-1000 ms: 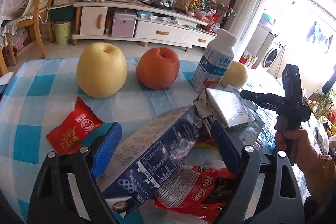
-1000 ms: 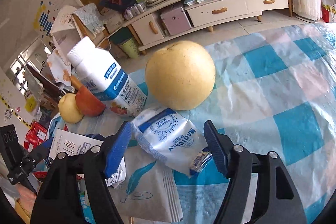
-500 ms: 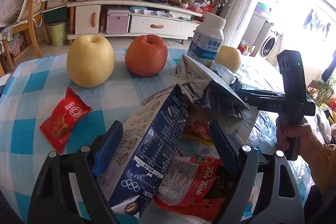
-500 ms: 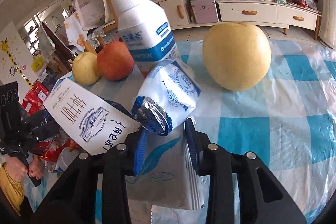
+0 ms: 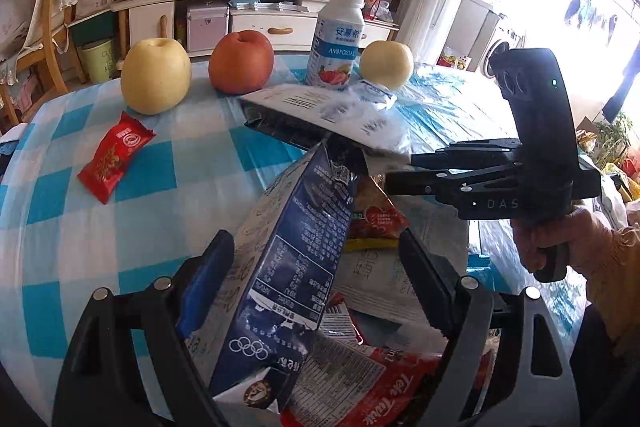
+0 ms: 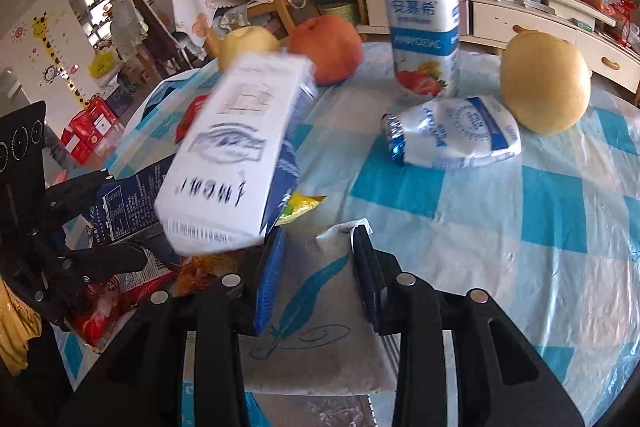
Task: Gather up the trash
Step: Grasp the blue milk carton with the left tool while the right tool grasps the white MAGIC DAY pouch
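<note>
A trash pile lies between both grippers. In the left wrist view my left gripper (image 5: 316, 279) is open around a dark blue carton (image 5: 288, 259), which leans over a red snack wrapper (image 5: 360, 391). A white carton (image 6: 228, 155), blurred by motion, rests across the pile just left of my right gripper (image 6: 318, 275). That gripper is partly open above a silvery bag with a feather print (image 6: 308, 311) and holds nothing. The blue-and-white pouch (image 6: 452, 135) lies on the cloth beside a yellow pear (image 6: 544, 87). A red sachet (image 5: 114, 155) lies alone to the left.
On the blue-checked tablecloth (image 5: 80, 227) stand a large yellow pear (image 5: 156, 79), a red apple (image 5: 240, 61), a white yoghurt bottle (image 5: 338, 43) and a small pear (image 5: 386, 65). A person's hand (image 5: 548, 239) holds the right gripper's handle. A TV cabinet and a chair stand behind.
My right gripper has let go of the blue-and-white pouch, which now lies by the pear, and its fingers have opened. The white carton has shifted across the pile. My left gripper stays open.
</note>
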A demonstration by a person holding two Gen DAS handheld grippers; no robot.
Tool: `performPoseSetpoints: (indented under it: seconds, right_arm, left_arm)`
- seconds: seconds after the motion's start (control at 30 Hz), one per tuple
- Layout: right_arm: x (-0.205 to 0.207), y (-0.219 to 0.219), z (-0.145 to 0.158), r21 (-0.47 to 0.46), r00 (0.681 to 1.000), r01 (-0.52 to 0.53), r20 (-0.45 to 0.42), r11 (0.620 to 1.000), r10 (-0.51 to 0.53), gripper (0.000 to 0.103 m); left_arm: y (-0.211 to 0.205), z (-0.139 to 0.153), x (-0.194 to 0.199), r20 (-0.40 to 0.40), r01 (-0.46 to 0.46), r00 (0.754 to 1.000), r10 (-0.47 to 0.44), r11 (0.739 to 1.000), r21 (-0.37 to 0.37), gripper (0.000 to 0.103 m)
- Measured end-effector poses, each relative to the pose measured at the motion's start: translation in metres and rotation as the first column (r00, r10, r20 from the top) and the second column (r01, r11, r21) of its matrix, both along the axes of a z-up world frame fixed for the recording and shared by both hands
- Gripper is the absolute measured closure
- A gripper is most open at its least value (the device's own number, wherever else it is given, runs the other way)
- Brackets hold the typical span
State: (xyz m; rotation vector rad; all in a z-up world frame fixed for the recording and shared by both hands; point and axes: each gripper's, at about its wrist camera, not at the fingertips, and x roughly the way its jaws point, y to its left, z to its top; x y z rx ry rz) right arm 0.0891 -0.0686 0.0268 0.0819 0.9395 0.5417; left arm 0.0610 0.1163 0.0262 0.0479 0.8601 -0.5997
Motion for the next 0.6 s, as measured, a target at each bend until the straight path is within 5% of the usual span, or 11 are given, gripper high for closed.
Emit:
performPoseSetpoints:
  seconds: [0.2, 0.3, 0.43, 0.6]
  right_arm:
    - [-0.015, 0.012, 0.007, -0.032, 0.998, -0.053, 0.012, 0.998, 0.054, 0.062]
    - [-0.009, -0.008, 0.016, -0.018, 0.996, 0.068, 0.052, 0.997, -0.067, 0.030]
    - [0.007, -0.042, 0.027, 0.012, 0.971, 0.219, 0.098, 0.976, -0.219, 0.010]
    - [0.043, -0.064, 0.022, -0.018, 0.952, 0.295, 0.097, 0.955, -0.292, 0.010]
  left_arm:
    - [0.006, 0.001, -0.029, -0.007, -0.028, 1.000, 0.028, 0.998, 0.058, 0.019]
    - [0.005, 0.001, -0.036, 0.007, -0.045, 0.999, 0.045, 0.995, 0.091, 0.019]
    - [0.008, -0.006, -0.028, -0.011, -0.087, 0.996, 0.089, 0.989, 0.119, 0.020]
    - [0.012, -0.015, -0.018, -0.025, -0.145, 0.988, 0.151, 0.974, 0.173, 0.041]
